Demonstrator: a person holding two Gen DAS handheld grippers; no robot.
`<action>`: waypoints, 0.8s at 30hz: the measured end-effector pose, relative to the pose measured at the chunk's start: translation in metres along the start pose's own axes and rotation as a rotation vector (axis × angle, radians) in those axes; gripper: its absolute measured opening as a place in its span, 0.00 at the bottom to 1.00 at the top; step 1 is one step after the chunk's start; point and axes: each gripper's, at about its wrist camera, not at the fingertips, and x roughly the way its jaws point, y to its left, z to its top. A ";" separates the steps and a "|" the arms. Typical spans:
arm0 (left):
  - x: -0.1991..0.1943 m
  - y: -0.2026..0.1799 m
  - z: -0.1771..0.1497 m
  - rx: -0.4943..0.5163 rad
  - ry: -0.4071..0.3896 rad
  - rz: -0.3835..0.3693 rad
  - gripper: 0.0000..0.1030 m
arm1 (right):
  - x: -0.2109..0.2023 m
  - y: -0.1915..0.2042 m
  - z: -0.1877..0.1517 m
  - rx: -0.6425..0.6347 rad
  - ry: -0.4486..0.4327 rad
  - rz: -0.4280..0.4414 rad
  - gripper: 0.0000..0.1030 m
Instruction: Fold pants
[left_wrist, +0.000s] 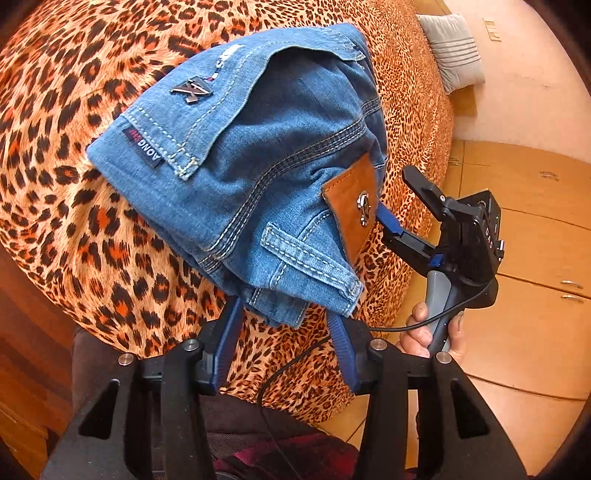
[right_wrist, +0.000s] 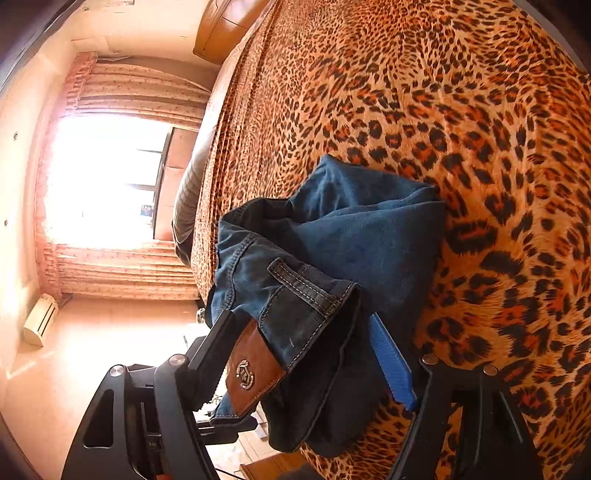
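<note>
Blue jeans (left_wrist: 258, 166) lie folded into a thick bundle on the leopard-print bedspread (left_wrist: 74, 110), near the bed's edge. A brown leather patch (left_wrist: 354, 206) marks the waistband. My left gripper (left_wrist: 286, 332) is open, its blue pads on either side of the waistband corner and not pressing it. In the right wrist view the jeans (right_wrist: 369, 229) and leather patch (right_wrist: 251, 369) hang between the fingers of my right gripper (right_wrist: 306, 354), whose jaws stand wide apart. A hand (left_wrist: 432, 332) holds the right gripper (left_wrist: 402, 203) at the patch side.
A grey pillow (left_wrist: 450, 51) lies at the far end of the bed. Wooden drawers (left_wrist: 535, 221) stand beside the bed across a strip of floor. A bright window with curtains (right_wrist: 110, 177) fills the wall beyond. A black cable (left_wrist: 288, 365) trails below the grippers.
</note>
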 end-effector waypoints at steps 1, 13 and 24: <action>0.005 -0.005 0.004 0.004 -0.007 0.018 0.44 | 0.009 0.000 -0.002 0.002 0.014 -0.005 0.74; 0.082 -0.019 0.027 -0.019 0.141 0.094 0.38 | 0.002 0.014 0.006 -0.136 0.006 -0.156 0.13; 0.000 0.031 0.021 -0.057 -0.034 0.069 0.51 | -0.034 0.026 0.014 -0.185 -0.093 -0.236 0.47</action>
